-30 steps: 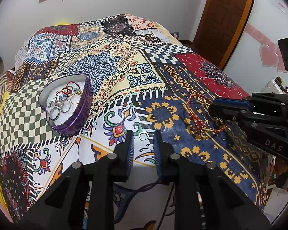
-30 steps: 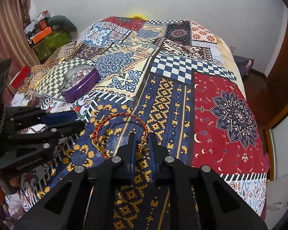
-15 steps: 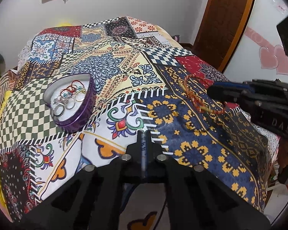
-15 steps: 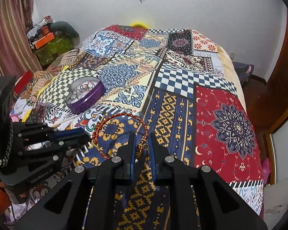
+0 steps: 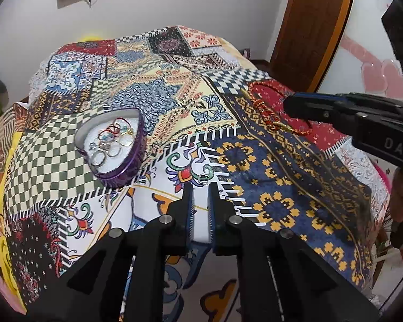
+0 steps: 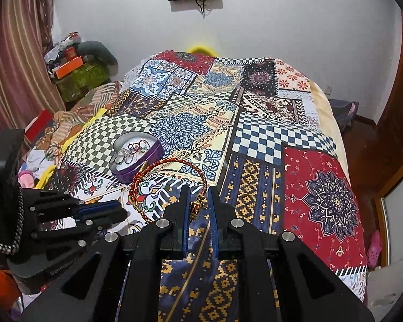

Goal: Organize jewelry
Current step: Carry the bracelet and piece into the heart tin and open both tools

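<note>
While the right gripper (image 6: 198, 205) pinched the red braided bracelet (image 6: 158, 173) by its beaded clasp end, the loop hung clear above the patchwork bedspread (image 6: 268, 139), raised off the cloth. In the left wrist view the bracelet (image 5: 268, 112) dangled from the right gripper's tip, well apart from the purple heart-shaped tin (image 5: 112, 145). That tin sat on the checkered patch and held several rings and thin bangles on a white lining. The left gripper (image 5: 200, 187) had just been parting slightly; its jaws stood a narrow gap apart with nothing between them. A small ring (image 5: 204, 178) lay on the cloth just beyond its tips.
</note>
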A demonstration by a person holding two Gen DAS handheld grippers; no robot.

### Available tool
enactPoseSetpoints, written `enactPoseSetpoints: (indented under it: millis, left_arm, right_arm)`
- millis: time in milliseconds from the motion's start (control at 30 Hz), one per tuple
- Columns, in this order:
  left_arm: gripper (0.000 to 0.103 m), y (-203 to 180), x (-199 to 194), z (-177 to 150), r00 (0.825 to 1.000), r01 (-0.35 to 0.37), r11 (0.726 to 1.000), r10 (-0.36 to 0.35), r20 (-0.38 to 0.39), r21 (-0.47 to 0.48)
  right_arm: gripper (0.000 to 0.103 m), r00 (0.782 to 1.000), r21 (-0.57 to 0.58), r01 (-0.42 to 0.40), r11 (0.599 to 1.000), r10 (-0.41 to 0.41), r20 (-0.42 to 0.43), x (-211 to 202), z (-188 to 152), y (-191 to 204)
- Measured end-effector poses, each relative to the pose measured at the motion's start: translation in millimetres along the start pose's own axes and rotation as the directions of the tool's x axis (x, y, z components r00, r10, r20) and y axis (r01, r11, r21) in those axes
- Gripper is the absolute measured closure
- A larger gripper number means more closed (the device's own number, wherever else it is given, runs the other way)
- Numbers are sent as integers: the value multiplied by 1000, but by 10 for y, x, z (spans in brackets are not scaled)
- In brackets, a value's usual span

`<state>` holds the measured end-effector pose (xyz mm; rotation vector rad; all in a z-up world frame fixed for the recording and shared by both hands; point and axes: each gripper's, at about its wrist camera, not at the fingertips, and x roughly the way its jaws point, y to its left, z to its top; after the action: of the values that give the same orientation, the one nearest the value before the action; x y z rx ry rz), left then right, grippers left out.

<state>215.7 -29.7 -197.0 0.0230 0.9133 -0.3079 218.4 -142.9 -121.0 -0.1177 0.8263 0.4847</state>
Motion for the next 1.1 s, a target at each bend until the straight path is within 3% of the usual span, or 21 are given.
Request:
enactPoseSetpoints:
  millis: [133, 500, 600, 1100]
  left_arm:
    - [88, -20, 169, 25, 999, 2, 1000, -2, -34, 2]
    - [86, 2, 277, 67, 1000, 10, 1000, -11, -25, -16]
    - [96, 20, 287, 68, 1000, 13, 1000, -14, -24, -24]
    - [96, 136, -55, 24, 997, -38, 999, 40, 61, -32]
  right_arm:
    - [91, 1000, 5, 6, 1000, -6, -12, 19, -25, -41]
    - [91, 1000, 11, 4, 1000, -4, -29, 63, -62, -118]
    - [91, 999, 14, -1, 1000, 2, -35, 87, -64, -113]
    - [91, 1000, 9, -21, 1000, 22, -18, 124, 80, 13]
